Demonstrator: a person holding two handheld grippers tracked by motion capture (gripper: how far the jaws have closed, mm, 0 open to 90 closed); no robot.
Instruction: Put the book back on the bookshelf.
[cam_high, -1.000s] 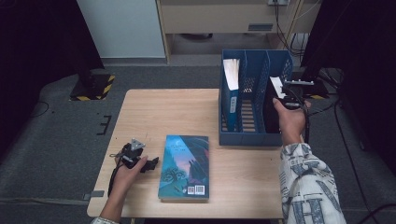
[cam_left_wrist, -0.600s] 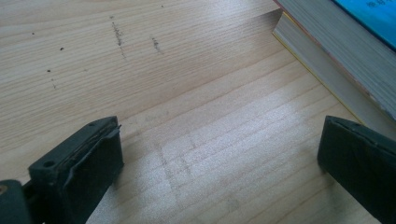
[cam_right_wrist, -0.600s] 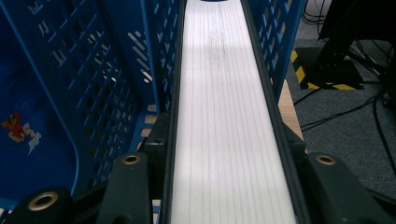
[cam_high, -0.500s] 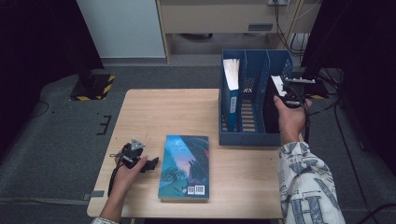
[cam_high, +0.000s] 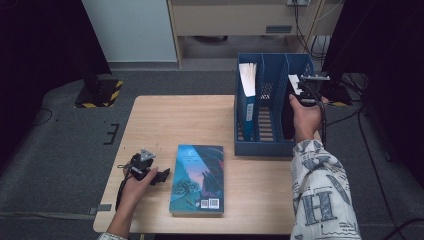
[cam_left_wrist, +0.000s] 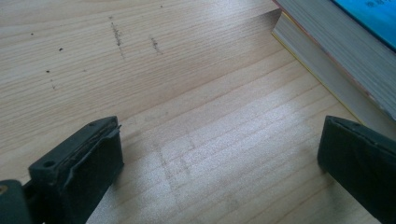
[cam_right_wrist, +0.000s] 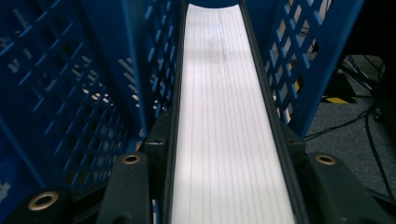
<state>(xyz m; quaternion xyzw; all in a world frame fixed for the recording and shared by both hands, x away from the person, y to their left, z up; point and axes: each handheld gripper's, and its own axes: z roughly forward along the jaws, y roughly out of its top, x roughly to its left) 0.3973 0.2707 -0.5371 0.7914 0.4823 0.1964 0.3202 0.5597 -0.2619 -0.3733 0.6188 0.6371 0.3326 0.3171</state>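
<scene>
- Between the right gripper jaws a dark-covered book is clamped by its covers, page edges up, standing in the right-hand slot of the blue file rack at the table's far right corner.
- Near the front left corner, the left gripper rests with jaws spread wide over bare wood, just beside the teal paperback lying flat by the front edge.
- Judged step: seating the book. Next calls for letting go and lifting straight out without tipping it.
</scene>
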